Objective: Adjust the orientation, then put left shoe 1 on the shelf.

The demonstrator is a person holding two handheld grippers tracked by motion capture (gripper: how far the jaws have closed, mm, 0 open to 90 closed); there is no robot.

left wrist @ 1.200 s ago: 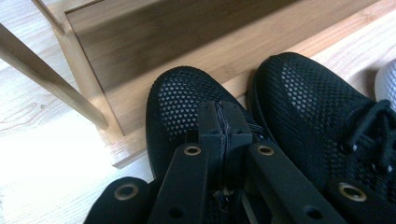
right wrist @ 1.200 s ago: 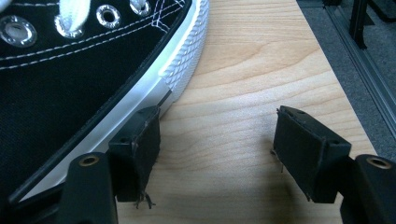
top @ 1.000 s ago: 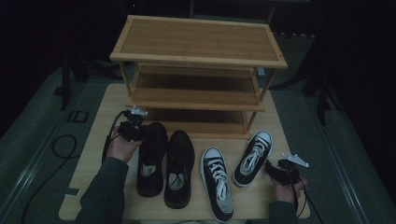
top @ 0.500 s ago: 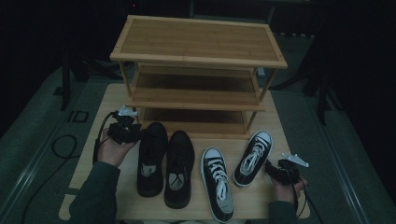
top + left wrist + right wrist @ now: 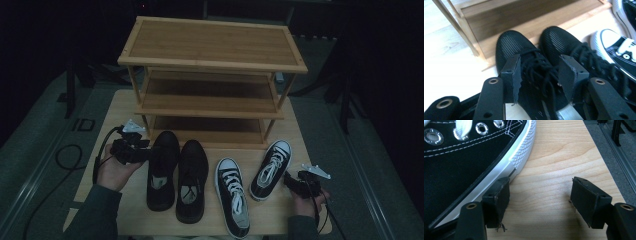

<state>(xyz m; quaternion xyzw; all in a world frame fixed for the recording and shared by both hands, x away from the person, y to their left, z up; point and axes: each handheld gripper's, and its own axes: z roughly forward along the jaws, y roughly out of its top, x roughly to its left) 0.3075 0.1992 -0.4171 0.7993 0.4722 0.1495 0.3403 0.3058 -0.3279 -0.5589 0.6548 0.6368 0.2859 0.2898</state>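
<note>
- On the worktop [image 5: 295, 142], in front of the three-tier bamboo shoe rack [image 5: 212, 75], two pairs stand with toes toward the rack: black lace-up shoes at the left, black-and-white canvas sneakers at the right.
- Left tool [image 5: 142, 152] sits at the outer side of the left black shoe [image 5: 162, 170], level with its laces. Its jaws have just been opening and now stand wide apart; in the left gripper view the shoe's laced upper [image 5: 534, 65] lies between and beyond them, and the pads do not press on it.
- That shoe's long axis runs from the person straight toward the rack's bottom shelf [image 5: 210, 125], its toe just short of the shelf edge, with the second black shoe [image 5: 192, 177] close beside it.
- Right tool [image 5: 295, 182] rests at the heel side of the right sneaker [image 5: 270, 162], jaws apart; in the right gripper view one pad [image 5: 497, 195] lies against the white sole [image 5: 506, 165] and the other over bare wood.
- Left hand is the nearer to the black pair, right hand to the sneakers.
</note>
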